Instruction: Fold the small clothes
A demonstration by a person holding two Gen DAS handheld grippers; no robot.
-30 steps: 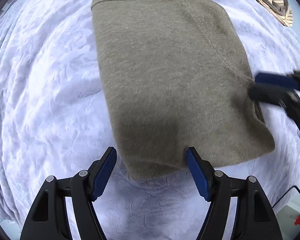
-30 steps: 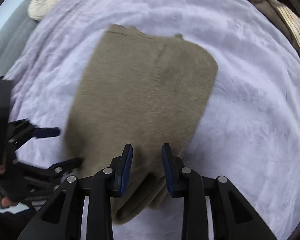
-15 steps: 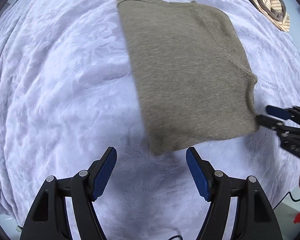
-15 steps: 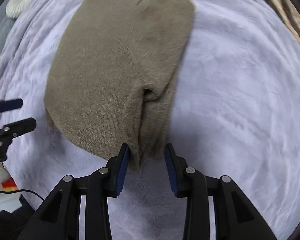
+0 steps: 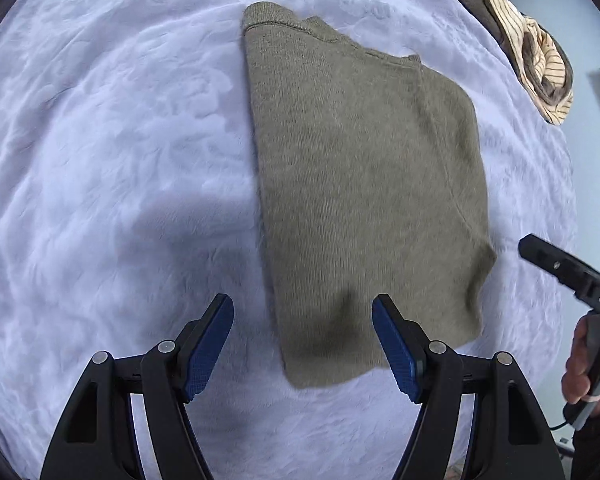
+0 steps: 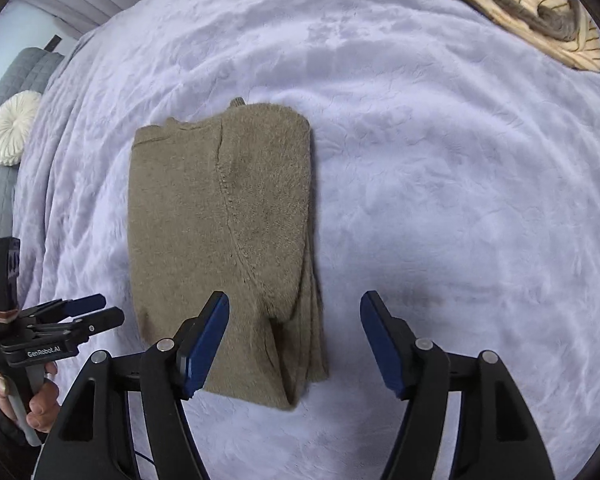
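An olive-brown knit sweater [image 5: 364, 184] lies folded into a rectangle on the pale lilac bed cover [image 5: 100, 160]. It also shows in the right wrist view [image 6: 220, 240], with a fuzzy sleeve layer folded on top. My left gripper [image 5: 302, 344] is open and empty, hovering over the sweater's near edge. My right gripper [image 6: 294, 340] is open and empty over the sweater's near right corner. Each gripper shows at the other view's edge.
A pile of brown and striped cream clothes [image 5: 532, 60] lies at the far right of the bed, also in the right wrist view [image 6: 540, 12]. A round white cushion [image 6: 14, 128] rests on a grey quilted headboard [image 6: 4, 92] at the left.
My right gripper has let go of the sweater's edge and opened wide. The sweater now lies flat. My left gripper stayed open and both grippers pulled back a little.
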